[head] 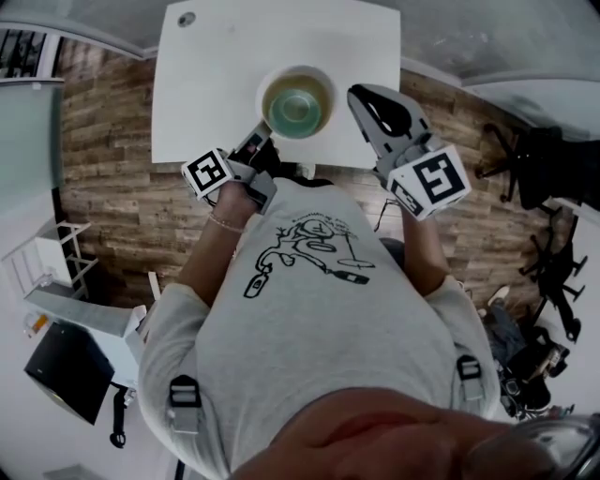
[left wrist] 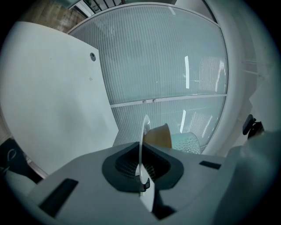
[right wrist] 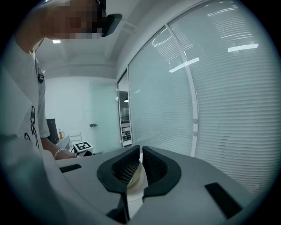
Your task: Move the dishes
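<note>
In the head view a white plate (head: pixel 268 84) carries a tan bowl (head: pixel 324 89) with a green glass bowl (head: pixel 296 111) nested inside it. The stack is over the near edge of a white table (head: pixel 216 84). My left gripper (head: pixel 262 134) is shut on the plate's near-left rim. My right gripper (head: pixel 353 94) is shut on its right rim. In the left gripper view the plate rim (left wrist: pixel 143 132) stands edge-on between the jaws of the left gripper (left wrist: pixel 141 173), with the tan bowl (left wrist: pixel 159 136) and green bowl (left wrist: pixel 186 143) beyond. In the right gripper view the right gripper (right wrist: pixel 134 169) clamps the plate rim (right wrist: pixel 135 179).
The table has a small round fitting (head: pixel 187 19) near its far left corner. Wood flooring (head: pixel 103 159) surrounds it. Black office chairs (head: pixel 548 178) stand at the right. A glass wall with blinds (left wrist: pixel 167 61) lies beyond the table. A white shelf (head: pixel 42 267) is at the left.
</note>
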`<action>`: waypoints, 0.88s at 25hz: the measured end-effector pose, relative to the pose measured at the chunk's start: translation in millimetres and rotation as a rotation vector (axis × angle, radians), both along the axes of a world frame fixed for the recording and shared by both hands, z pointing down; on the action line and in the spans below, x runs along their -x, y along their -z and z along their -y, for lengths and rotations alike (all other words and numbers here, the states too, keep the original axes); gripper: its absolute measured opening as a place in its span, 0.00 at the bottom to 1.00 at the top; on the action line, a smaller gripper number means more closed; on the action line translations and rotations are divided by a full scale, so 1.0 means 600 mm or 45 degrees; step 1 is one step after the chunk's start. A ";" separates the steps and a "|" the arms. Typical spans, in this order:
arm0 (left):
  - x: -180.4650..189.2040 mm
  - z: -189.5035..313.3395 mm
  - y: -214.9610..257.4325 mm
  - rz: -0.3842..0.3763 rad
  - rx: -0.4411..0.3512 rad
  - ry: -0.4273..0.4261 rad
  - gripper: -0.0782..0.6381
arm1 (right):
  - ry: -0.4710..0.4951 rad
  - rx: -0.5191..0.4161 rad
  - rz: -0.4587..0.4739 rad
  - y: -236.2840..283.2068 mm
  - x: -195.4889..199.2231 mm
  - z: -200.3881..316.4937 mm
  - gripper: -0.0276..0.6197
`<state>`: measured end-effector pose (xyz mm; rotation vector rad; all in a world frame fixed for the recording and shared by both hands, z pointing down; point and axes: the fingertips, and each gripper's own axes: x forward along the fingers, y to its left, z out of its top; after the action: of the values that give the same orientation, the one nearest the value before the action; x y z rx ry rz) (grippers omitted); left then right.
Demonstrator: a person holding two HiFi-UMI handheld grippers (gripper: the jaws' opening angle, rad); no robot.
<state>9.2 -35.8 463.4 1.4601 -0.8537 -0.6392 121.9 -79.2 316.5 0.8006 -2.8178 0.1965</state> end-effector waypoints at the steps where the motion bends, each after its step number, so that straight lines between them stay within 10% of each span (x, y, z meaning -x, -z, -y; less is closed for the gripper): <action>1: 0.003 0.001 -0.003 0.004 0.001 -0.005 0.12 | 0.013 0.008 -0.013 0.001 0.007 0.000 0.11; 22: 0.118 0.013 -0.075 0.077 0.057 -0.091 0.12 | 0.302 0.194 -0.537 -0.107 0.214 -0.013 0.27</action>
<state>-61.7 -43.7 508.3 1.4689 -0.8536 -0.5213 -6.5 -71.5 380.8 0.4103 -2.4349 0.1773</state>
